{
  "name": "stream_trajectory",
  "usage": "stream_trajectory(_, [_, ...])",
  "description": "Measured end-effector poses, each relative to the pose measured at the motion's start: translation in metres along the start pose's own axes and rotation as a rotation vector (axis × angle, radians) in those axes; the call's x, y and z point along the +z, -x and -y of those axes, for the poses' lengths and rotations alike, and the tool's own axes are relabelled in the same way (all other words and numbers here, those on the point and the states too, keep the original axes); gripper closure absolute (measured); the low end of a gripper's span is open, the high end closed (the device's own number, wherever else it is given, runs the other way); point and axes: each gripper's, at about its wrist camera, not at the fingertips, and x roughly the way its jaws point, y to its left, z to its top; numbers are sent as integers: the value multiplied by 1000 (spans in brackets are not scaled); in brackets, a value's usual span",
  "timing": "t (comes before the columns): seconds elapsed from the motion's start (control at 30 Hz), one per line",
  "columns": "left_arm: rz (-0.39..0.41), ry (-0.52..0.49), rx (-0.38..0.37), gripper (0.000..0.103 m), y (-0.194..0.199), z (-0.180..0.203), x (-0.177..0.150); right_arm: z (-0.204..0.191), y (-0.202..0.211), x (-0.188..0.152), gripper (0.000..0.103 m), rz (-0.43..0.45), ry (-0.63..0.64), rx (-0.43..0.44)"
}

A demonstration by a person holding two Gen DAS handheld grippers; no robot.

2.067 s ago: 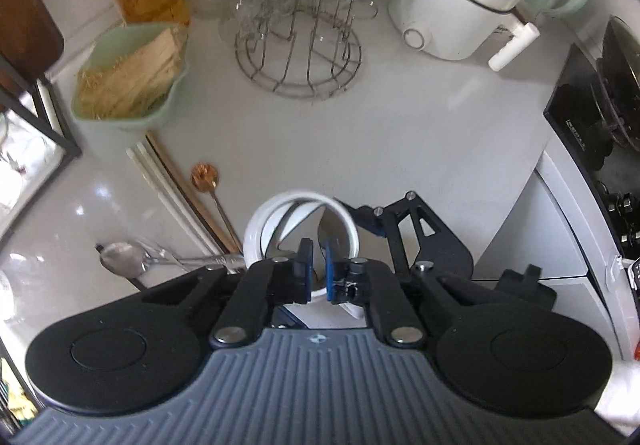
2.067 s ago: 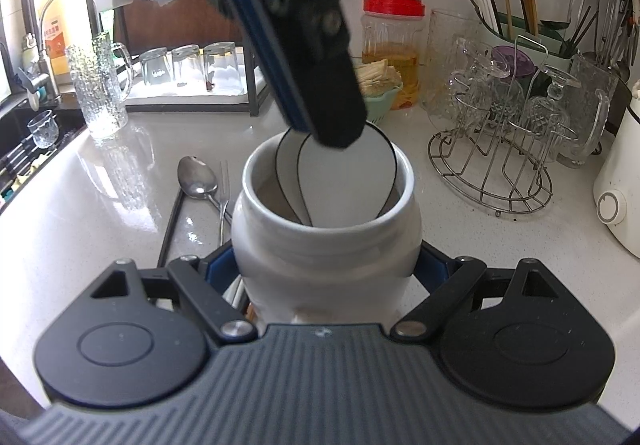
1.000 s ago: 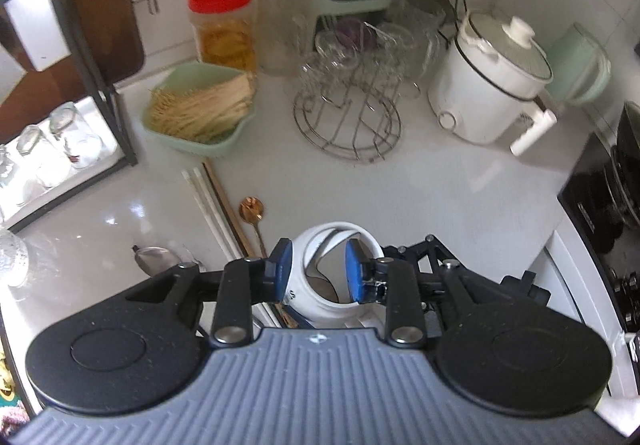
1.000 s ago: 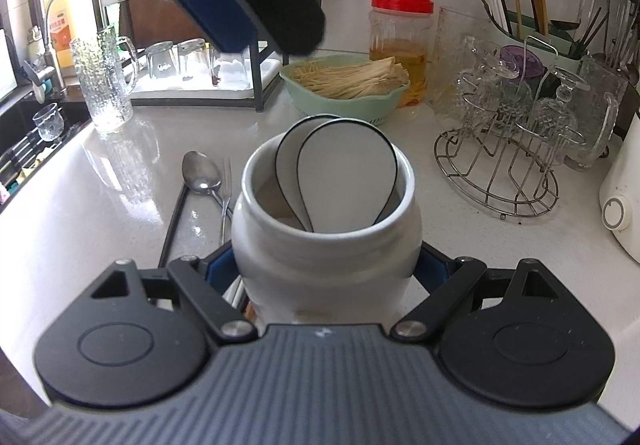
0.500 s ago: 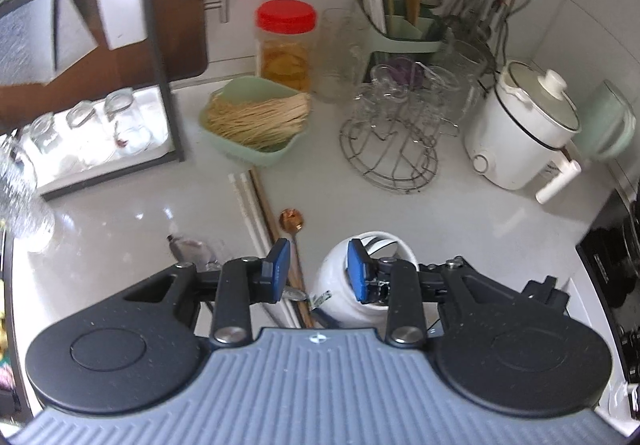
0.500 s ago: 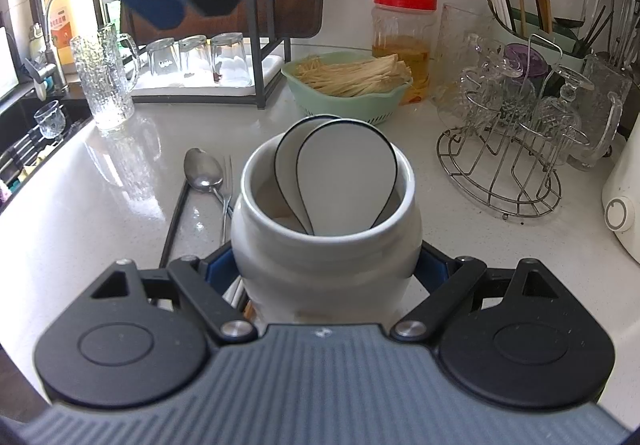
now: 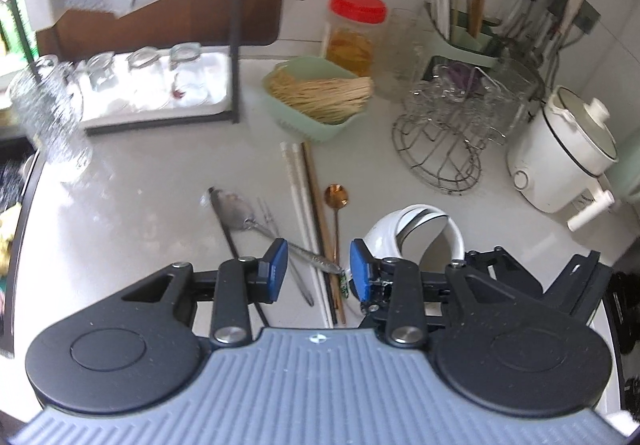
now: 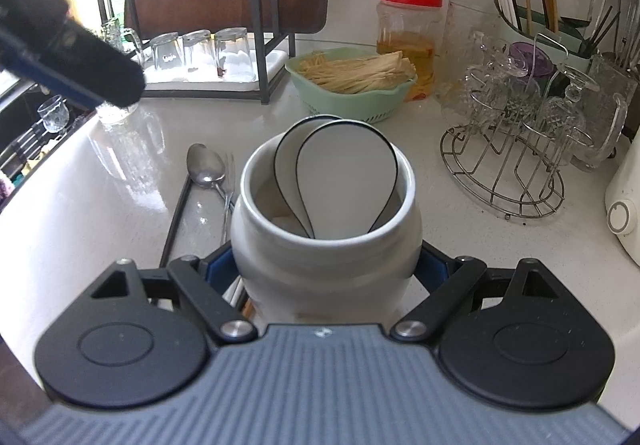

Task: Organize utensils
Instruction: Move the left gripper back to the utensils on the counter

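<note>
My right gripper (image 8: 324, 263) is shut on a white ceramic jar (image 8: 320, 285) that stands on the counter. Two white spoons (image 8: 348, 177) with black rims lean inside it. My left gripper (image 7: 318, 267) is open and hangs above loose utensils left of the jar (image 7: 420, 213). Its jaws have just been opening, and nothing is between the blue pads. Under it lie a steel spoon (image 7: 234, 207), a small fork (image 7: 266, 209), white chopsticks (image 7: 298, 197), brown chopsticks (image 7: 316, 197) and a copper spoon (image 7: 337, 196). One finger of the left gripper shows blurred at the upper left of the right wrist view.
Behind the utensils sits a green basket (image 7: 316, 101) of straw-coloured sticks, with a red-lidded jar (image 7: 356, 33) behind it. A wire rack (image 7: 448, 141) of glasses and a white cooker (image 7: 560, 161) stand to the right. A black shelf (image 7: 234, 45) with tumblers and a glass mug (image 7: 48, 117) stand left.
My left gripper has swung from above the jar to the left, over the loose utensils, and its jaws stand wider. The right gripper and the jar have not moved.
</note>
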Motion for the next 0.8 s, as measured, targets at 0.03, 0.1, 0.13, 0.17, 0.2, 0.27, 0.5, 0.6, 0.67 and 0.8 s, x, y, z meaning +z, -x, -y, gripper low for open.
stream_trajectory(0.03, [0,13,5,63,0,-1,-3,0,0,0,12,1,4,4])
stream_trajectory(0.1, [0,43,17,63,0,-3,-9,1,1,-1,12,5,14,12])
stream_trajectory(0.13, [-1,61,21,63,0,-5,-13,1,1,-1,12,5,18,15])
stream_trajectory(0.17, [-2,80,24,63,-1,-6,-16,2,1,-1,12,3,22,19])
stream_trajectory(0.2, [-2,92,25,63,-1,-7,-19,2,1,-1,12,2,29,26])
stream_trajectory(0.27, [-2,100,40,63,-4,-7,-26,3,0,0,12,1,38,37])
stream_trajectory(0.5, [-4,161,80,63,-10,-11,-59,6,2,-3,12,18,64,68])
stream_trajectory(0.6, [-10,207,91,63,-12,-16,-69,6,2,-3,12,21,66,73])
stream_trajectory(0.67, [-11,222,107,63,-13,-19,-75,6,2,-3,12,18,67,75])
stream_trajectory(0.8, [-23,264,131,63,-22,-29,-82,7,2,-3,12,20,73,83])
